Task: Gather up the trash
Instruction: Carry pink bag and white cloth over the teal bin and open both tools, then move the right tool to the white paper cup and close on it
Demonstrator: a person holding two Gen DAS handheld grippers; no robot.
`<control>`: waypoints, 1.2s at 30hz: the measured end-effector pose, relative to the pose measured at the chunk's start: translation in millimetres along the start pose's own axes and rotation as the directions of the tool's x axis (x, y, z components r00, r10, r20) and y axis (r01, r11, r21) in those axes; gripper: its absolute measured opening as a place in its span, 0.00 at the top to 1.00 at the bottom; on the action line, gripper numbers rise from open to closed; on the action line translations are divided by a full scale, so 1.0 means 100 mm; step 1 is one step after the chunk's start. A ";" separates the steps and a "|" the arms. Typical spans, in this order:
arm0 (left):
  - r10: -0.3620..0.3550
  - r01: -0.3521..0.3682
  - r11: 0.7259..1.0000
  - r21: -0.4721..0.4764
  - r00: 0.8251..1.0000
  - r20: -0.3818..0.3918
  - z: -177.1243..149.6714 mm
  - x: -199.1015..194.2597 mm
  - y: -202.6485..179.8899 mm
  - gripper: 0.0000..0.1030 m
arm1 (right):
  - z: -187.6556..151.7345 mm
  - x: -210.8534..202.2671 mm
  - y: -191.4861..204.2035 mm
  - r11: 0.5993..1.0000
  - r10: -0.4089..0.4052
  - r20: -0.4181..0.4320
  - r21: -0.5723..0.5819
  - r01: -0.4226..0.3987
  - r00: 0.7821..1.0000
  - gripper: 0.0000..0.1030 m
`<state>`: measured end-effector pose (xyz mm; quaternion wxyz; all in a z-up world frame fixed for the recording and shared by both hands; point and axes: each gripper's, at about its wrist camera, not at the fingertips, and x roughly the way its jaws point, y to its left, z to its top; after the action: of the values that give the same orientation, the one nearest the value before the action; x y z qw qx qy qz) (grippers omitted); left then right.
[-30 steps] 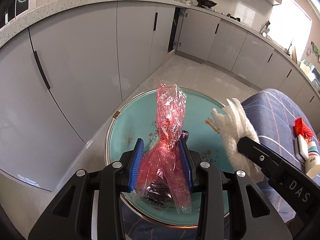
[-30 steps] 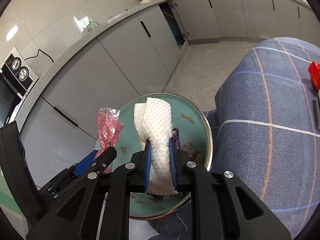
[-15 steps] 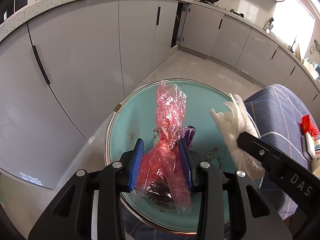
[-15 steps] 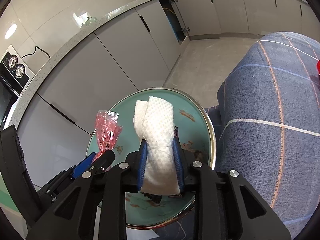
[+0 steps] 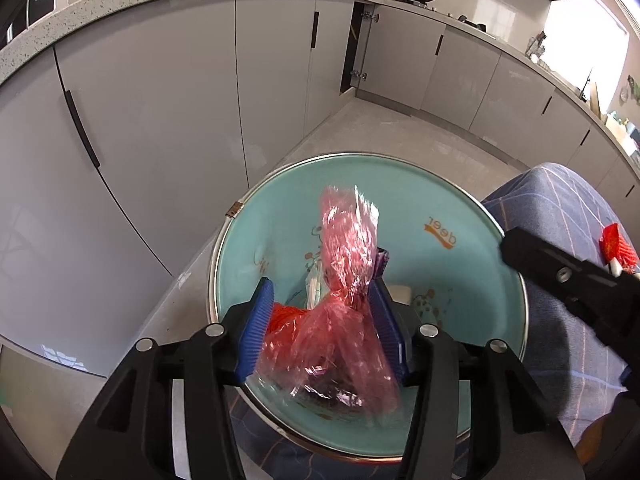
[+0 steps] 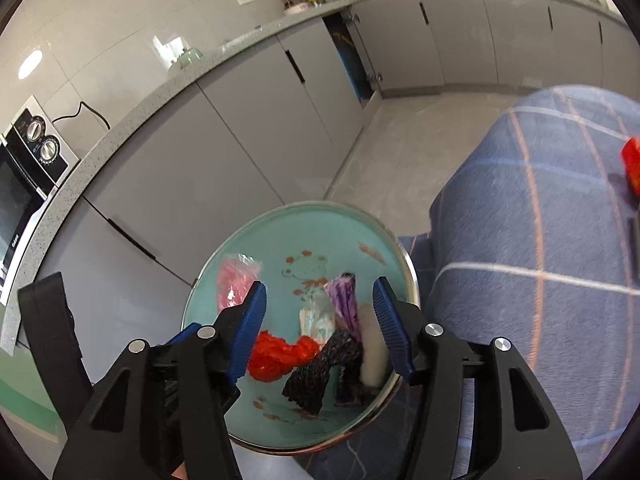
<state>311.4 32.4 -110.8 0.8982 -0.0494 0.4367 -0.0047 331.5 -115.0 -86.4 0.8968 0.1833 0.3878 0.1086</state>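
A round teal bin (image 5: 448,208) with a metal rim stands on the floor below both grippers; it also shows in the right wrist view (image 6: 280,240). My left gripper (image 5: 324,324) is open, with a crumpled pink plastic bag (image 5: 348,280) loose between its fingers over the bin. My right gripper (image 6: 320,324) is open and empty above the bin. In the bin lie a white paper towel (image 6: 374,344), a purple wrapper (image 6: 344,304), a red wrapper (image 6: 276,356), a dark wrapper (image 6: 316,372) and a pale packet (image 6: 316,320). The pink bag (image 6: 234,284) shows at the left of the right wrist view.
Grey kitchen cabinets (image 5: 168,92) run behind the bin. A table with a blue checked cloth (image 6: 540,280) stands to the right, with a red wrapper (image 5: 618,244) lying on it. An oven (image 6: 24,184) stands on the counter at the left.
My right gripper opened and the white paper towel dropped into the bin. My left gripper's fingers spread apart around the pink bag. Both grippers moved closer over the bin.
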 end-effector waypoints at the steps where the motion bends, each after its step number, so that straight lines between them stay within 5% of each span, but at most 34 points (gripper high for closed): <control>1: 0.005 -0.005 1.000 0.001 1.000 0.007 0.00 -0.02 0.00 0.45 | 0.01 -0.05 -0.01 1.000 0.001 0.010 0.006 -0.001 1.000 0.46; 4: 0.039 -0.039 0.999 0.000 0.998 0.041 0.00 -0.13 -0.01 0.25 | 0.01 -0.20 -0.06 1.000 -0.007 0.039 0.022 0.006 0.999 0.46; 13: 0.092 -0.093 0.996 0.006 0.990 0.104 -0.09 -0.43 -0.12 0.06 | -0.13 -0.60 -0.24 0.997 -0.075 0.116 0.037 0.071 0.990 0.38; 36: -0.013 -0.012 0.990 0.143 0.985 0.171 -0.27 -1.05 -1.03 0.06 | -0.47 -1.81 -1.16 0.972 -0.188 0.263 0.188 0.141 0.946 0.38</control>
<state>228.8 -66.5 -35.9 0.9336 0.0151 0.3565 -0.0322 180.8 -270.3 -45.0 0.9299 0.2379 0.2794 -0.0265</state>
